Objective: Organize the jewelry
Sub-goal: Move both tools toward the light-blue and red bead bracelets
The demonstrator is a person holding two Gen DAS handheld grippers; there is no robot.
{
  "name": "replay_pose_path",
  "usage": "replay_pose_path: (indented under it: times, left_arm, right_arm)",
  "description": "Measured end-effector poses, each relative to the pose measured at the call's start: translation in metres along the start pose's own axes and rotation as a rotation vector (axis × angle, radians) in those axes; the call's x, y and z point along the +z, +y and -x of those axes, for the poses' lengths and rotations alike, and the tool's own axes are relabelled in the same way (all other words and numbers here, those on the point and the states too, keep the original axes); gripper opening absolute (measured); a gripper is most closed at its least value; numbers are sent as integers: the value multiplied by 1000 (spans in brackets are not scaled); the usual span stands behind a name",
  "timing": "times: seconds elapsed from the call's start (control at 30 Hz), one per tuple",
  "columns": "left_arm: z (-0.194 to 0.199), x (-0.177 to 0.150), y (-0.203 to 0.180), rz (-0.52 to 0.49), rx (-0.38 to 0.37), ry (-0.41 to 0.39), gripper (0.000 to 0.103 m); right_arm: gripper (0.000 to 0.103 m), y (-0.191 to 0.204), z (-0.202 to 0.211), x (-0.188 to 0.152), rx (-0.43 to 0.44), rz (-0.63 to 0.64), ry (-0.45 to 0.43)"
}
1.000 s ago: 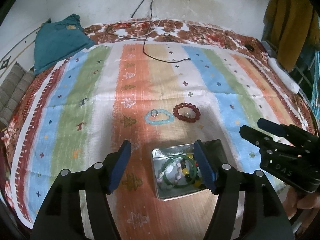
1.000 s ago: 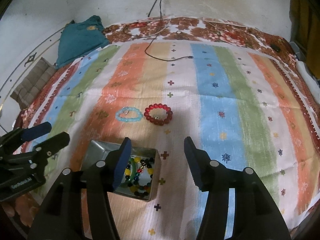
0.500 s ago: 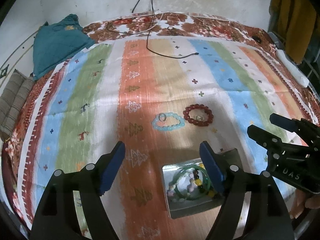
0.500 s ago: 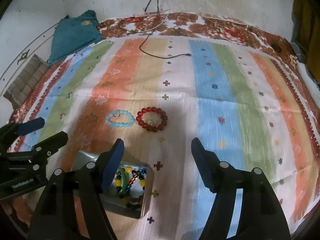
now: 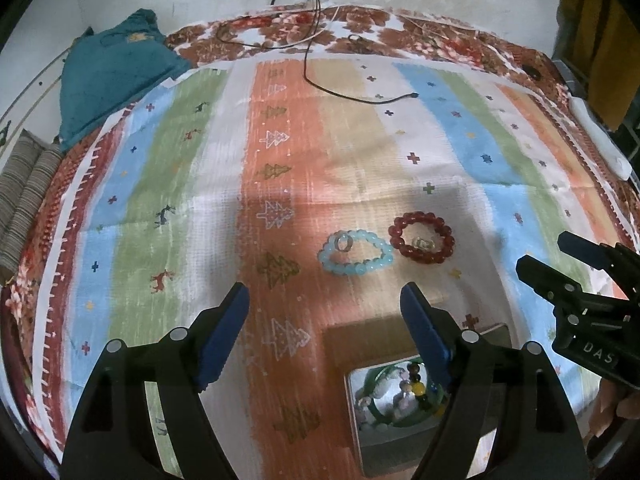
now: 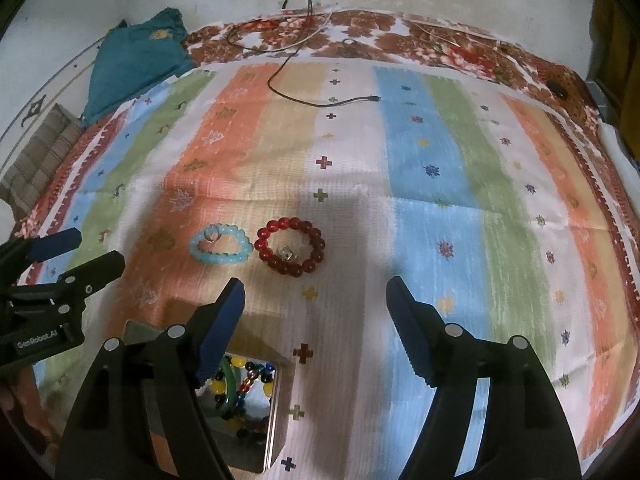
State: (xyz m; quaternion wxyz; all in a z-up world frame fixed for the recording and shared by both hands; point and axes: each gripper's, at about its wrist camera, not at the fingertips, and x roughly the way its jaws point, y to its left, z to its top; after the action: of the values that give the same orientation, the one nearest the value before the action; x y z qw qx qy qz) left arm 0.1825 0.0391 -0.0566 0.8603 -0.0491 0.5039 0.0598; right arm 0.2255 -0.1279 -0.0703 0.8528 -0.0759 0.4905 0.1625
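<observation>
1. The left gripper (image 5: 325, 312) hangs over the striped cloth (image 5: 288, 168) with its fingers (image 5: 224, 332) spread wide and nothing between them.
2. The right gripper (image 6: 314, 312) is the same: fingers (image 6: 408, 328) wide apart, holding nothing.
3. In the left wrist view, the light blue bead bracelet (image 5: 355, 252) lies on the cloth ahead of the fingers, just beyond the right fingertip, with a small silver ring (image 5: 343, 242) resting at its far-left edge.
4. The dark red bead bracelet (image 5: 423, 237) lies just to the right of the blue one, very close to it; whether they touch I cannot tell. A small clear ring (image 5: 423, 243) sits inside its loop.
5. In the right wrist view both bracelets lie ahead of the left finger, the blue bracelet (image 6: 221, 245) to the left of the red bracelet (image 6: 291, 246).
6. The open metal tin (image 6: 276, 420) sits close in, under and behind the right gripper's left finger, partly hidden by it. It holds a green bangle (image 6: 229, 384) and mixed coloured beads (image 6: 240, 364).
7. In the left wrist view the tin (image 5: 356, 420) lies below the right finger.
8. A black cable (image 5: 320, 84) trails across the far part of the cloth, and a teal garment (image 5: 116, 76) lies at the far left.
</observation>
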Motion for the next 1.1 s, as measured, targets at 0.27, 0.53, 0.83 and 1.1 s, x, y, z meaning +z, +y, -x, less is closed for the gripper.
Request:
replay_pose_path:
  times: [0.27, 0.53, 0.83, 1.1]
  left_arm:
    - [-20, 7, 2, -7, 9, 38, 77]
    - [-36, 14, 3, -5, 0, 66, 77]
    - [-63, 19, 8, -1, 9, 114, 77]
    - [-82, 25, 10, -12, 16, 161, 77]
  right_arm:
    - [73, -2, -17, 9, -14, 4, 11]
    - [73, -3, -34, 17, -13, 9, 30]
    - [73, -3, -53, 22, -10, 10, 59]
    - [73, -4, -69, 24, -13, 16, 88]
